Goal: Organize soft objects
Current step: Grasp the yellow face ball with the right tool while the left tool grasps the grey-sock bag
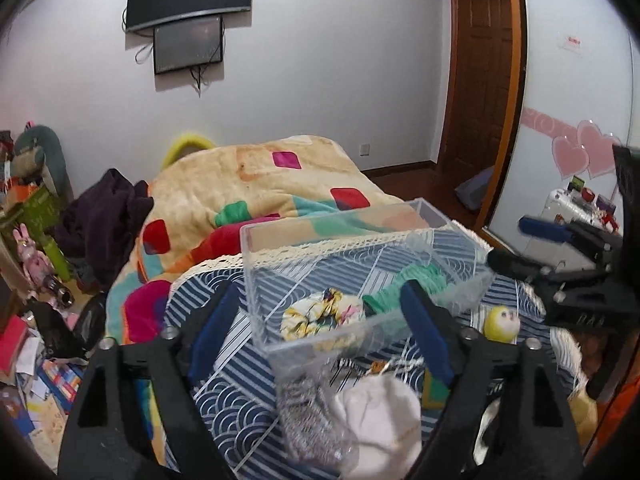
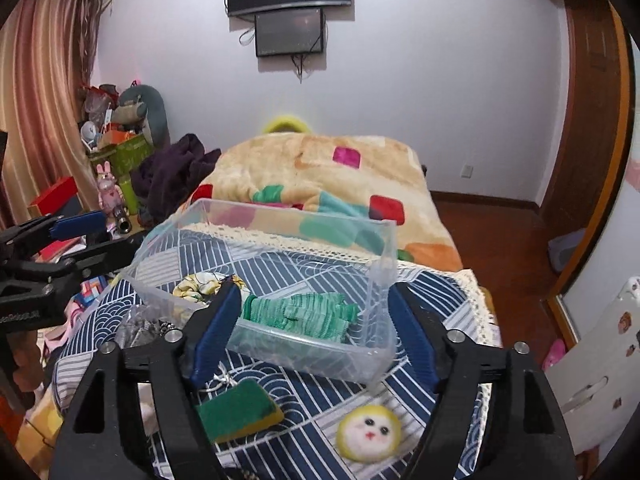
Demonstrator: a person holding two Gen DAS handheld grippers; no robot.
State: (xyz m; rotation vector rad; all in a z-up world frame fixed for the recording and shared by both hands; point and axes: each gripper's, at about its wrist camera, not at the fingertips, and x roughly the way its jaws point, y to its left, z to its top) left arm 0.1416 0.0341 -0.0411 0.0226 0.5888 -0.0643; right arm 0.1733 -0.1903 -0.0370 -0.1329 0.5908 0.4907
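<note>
A clear plastic box point(image 2: 384, 248) point(image 1: 256, 280) stands on the blue patterned cloth point(image 2: 304, 392). Inside lie green gloves point(image 2: 304, 312) point(image 1: 424, 276) and a yellow floral scrunchie point(image 2: 196, 286) point(image 1: 320, 312). In front of the box lie a green-yellow sponge point(image 2: 236, 410), a round yellow face toy point(image 2: 368, 434) point(image 1: 502, 322), a white soft item point(image 1: 384, 416) and a silvery scrubber in a bag point(image 1: 304, 400). My left gripper point(image 1: 316, 332) is open and empty above the bag. My right gripper point(image 2: 312, 332) is open and empty at the box's near wall.
A colourful blanket point(image 2: 320, 184) covers the bed behind the box. A dark garment point(image 2: 176, 172) and cluttered toys and boxes point(image 2: 120, 132) sit to the left. A wooden door point(image 1: 480, 60) and floor lie to the right. Two screens point(image 2: 288, 8) hang on the wall.
</note>
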